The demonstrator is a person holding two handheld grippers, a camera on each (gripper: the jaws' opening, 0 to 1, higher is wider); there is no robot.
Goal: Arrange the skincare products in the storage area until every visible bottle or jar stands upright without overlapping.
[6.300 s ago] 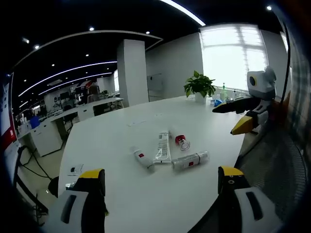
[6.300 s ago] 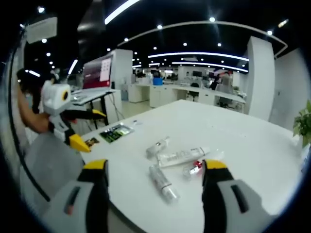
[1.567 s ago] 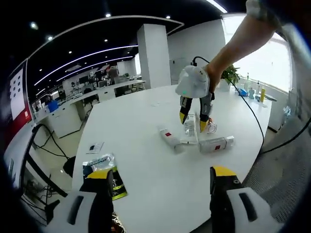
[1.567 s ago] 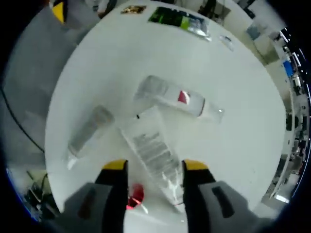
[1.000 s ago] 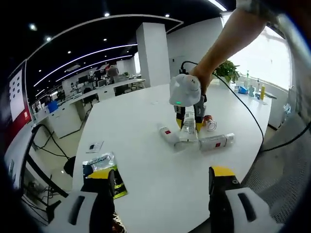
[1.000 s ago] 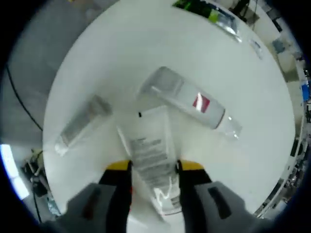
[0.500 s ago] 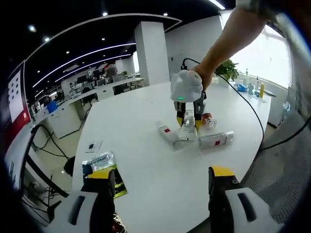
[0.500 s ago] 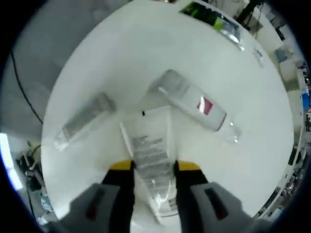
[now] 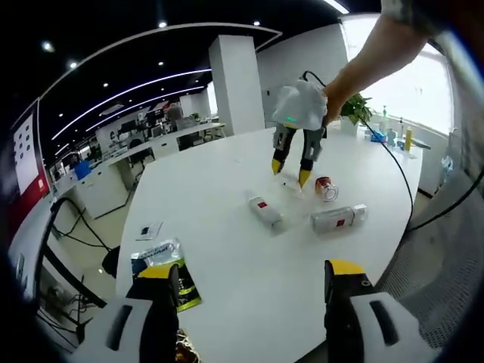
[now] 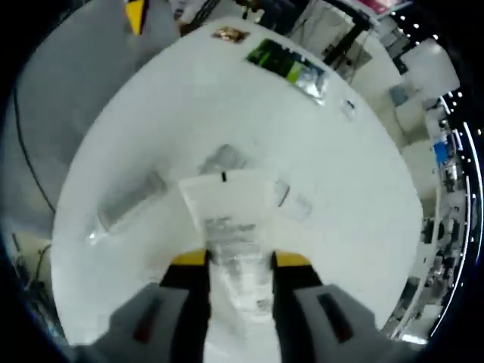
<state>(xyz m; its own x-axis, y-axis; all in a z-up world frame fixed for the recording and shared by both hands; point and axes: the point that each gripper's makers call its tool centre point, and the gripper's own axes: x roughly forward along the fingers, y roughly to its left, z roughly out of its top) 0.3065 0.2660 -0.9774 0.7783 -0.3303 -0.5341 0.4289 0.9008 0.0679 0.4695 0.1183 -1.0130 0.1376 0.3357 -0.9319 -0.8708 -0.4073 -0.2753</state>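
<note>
Right gripper (image 10: 237, 261): clamped on the tube (image 10: 227, 219), held above the table (image 9: 227, 257).
Left gripper (image 9: 246, 276): jaws spread, holding nothing, near the table edge.
Bottles (image 9: 338, 218): two lying flat, apart.
Jar (image 9: 326, 188): on its side.

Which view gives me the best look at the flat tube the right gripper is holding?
The right gripper view: the flat tube sits large between that gripper's jaws, printed face to the camera. In the left gripper view it is just a small clear shape between the right gripper's yellow tips, above the table.
</note>
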